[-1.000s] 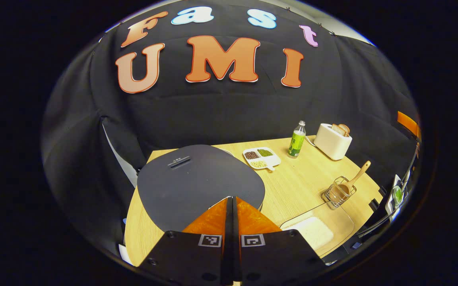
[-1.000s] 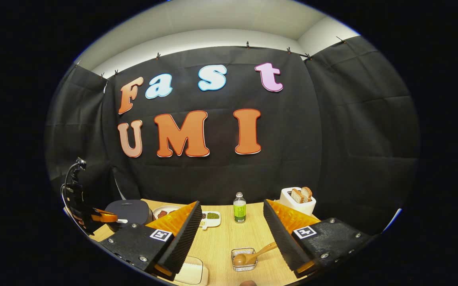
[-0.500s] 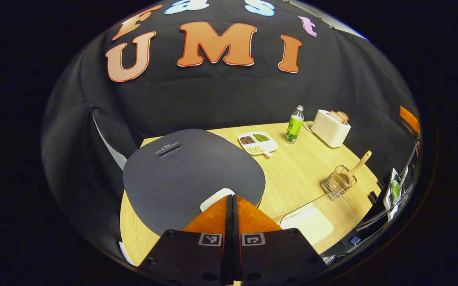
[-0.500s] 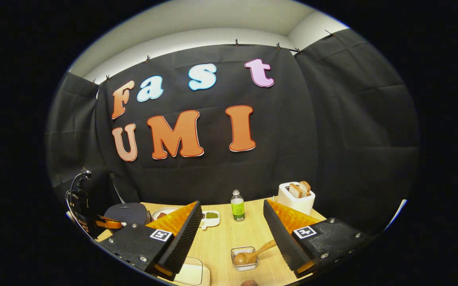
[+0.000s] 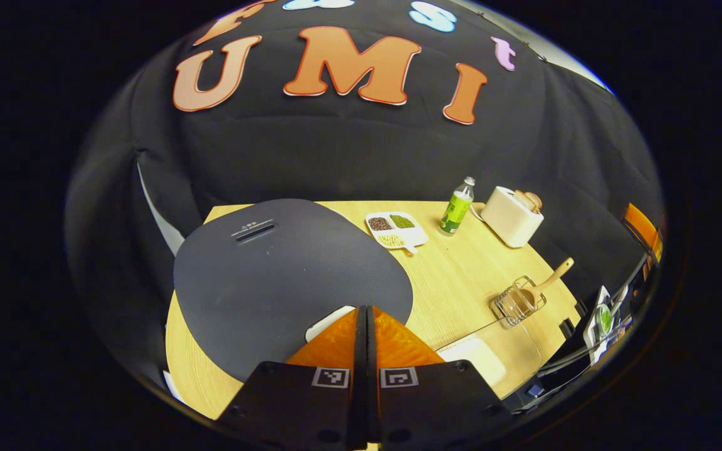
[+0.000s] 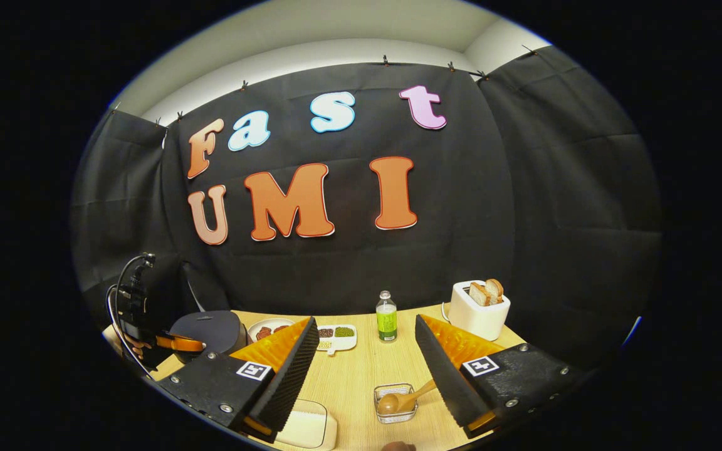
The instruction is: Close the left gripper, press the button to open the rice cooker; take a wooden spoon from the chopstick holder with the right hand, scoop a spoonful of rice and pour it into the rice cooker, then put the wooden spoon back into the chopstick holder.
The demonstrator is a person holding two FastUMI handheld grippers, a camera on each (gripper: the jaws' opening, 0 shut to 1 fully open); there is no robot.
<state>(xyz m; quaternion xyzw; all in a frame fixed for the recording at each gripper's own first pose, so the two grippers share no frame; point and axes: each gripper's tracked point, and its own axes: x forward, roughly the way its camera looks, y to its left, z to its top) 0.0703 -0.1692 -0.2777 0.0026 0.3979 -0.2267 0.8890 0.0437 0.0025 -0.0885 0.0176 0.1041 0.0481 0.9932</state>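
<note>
The rice cooker (image 5: pixel 286 275) has a dark flat lid, which is down. My left gripper (image 5: pixel 362 308) is shut with nothing held, its tips just over the white button (image 5: pixel 326 322) at the lid's front edge; touch cannot be told. The wooden spoon (image 5: pixel 549 279) leans in the wire chopstick holder (image 5: pixel 517 304) to the right. A clear box of rice (image 5: pixel 474 354) lies near the front. In the right gripper view, my right gripper (image 6: pixel 366 322) stands open above the table, behind the holder (image 6: pixel 395 404) and spoon (image 6: pixel 405 399). The cooker (image 6: pixel 207 332) and left gripper (image 6: pixel 201 346) show at far left.
At the back of the wooden table (image 5: pixel 455 282) stand a green bottle (image 5: pixel 456 207), a white toaster (image 5: pixel 511 216) with bread, and a divided dish of beans (image 5: pixel 395 228). A plate (image 6: pixel 270 329) sits beside the cooker. The rice box (image 6: pixel 311 429) lies at the front.
The left gripper has moved in over the cooker's front edge, and the white button now shows beside its tips. The right gripper drifted slightly and stays open. The lid stays down.
</note>
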